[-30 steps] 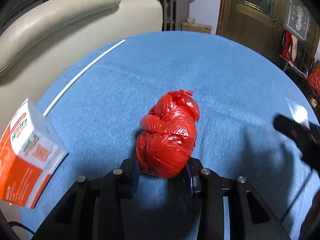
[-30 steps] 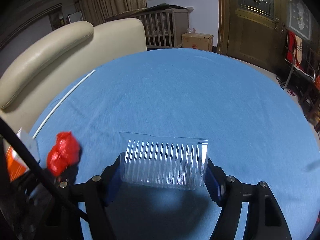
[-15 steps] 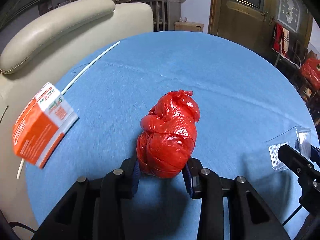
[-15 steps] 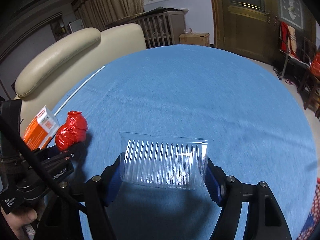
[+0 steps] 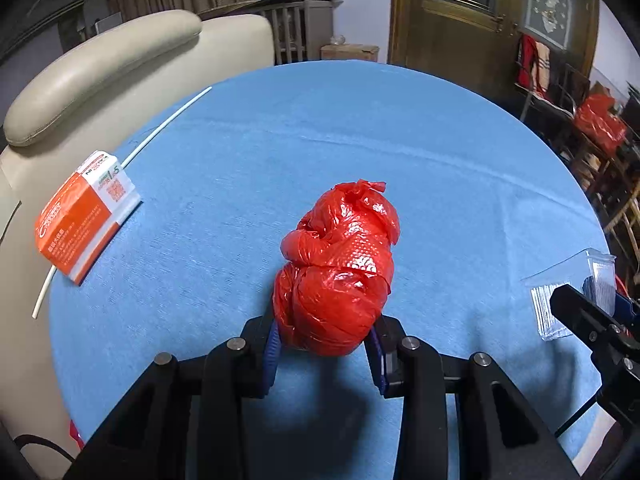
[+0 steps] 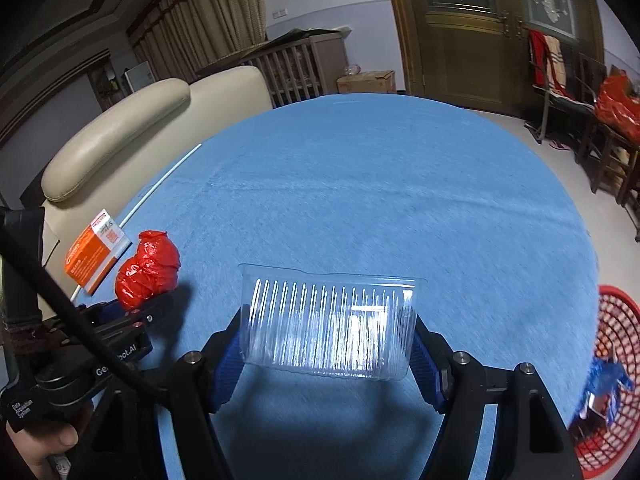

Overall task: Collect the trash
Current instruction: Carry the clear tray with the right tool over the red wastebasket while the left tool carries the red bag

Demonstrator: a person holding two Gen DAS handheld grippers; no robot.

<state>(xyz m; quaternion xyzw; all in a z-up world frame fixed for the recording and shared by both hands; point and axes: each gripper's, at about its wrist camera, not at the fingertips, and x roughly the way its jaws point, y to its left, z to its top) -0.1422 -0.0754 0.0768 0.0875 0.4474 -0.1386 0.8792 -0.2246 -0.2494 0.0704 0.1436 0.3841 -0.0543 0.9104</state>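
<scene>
Gripping red bag [image 5: 336,276] between left jaws, clear tray [image 6: 328,328] between right jaws

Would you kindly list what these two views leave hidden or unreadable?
- Red mesh basket, right wrist view: cut off by the frame edge; its contents are unclear.
- Small print on the orange-and-white carton, both views: too small to read.
- Crumpled red plastic bag, left wrist view: contents hidden by its opaque plastic.

Beside the red bag [image 6: 147,274], the left gripper [image 6: 132,312] body shows white lettering "Ge…bot.AI" and "Data Acquisition System", while the orange-and-white carton [image 5: 86,216] behind it carries small unreadable print.
</scene>
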